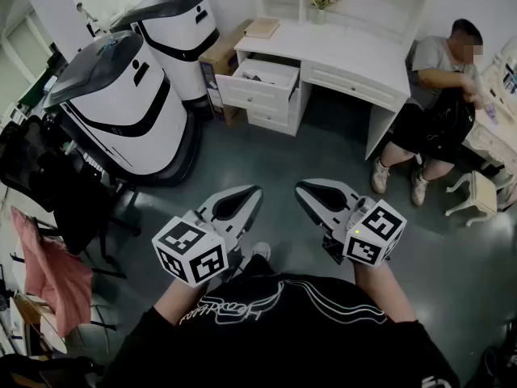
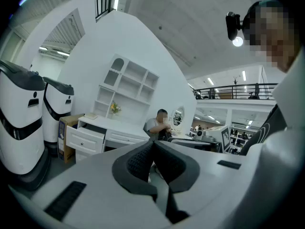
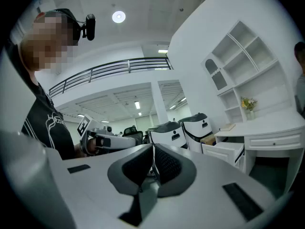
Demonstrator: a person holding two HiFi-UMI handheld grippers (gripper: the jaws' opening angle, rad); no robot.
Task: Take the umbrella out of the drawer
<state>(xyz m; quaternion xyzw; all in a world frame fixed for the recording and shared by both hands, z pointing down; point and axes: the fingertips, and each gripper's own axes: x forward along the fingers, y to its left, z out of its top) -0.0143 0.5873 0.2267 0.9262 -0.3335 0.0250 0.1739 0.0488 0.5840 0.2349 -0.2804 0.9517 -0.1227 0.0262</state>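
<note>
The white desk stands across the room, and its top left drawer is pulled open. What lies inside the drawer is too small to make out, and no umbrella shows in any view. My left gripper and right gripper are held side by side in front of my chest, far short of the desk. Both are shut with nothing between the pads. The left gripper view has its closed jaws pointing toward the open drawer. My right gripper sees the drawer off to its right.
Two large white-and-black machines stand to the left of the desk, with a cardboard box between them and it. A person sits at the desk's right end beside a stool. A black chair and pink cloth are at my left.
</note>
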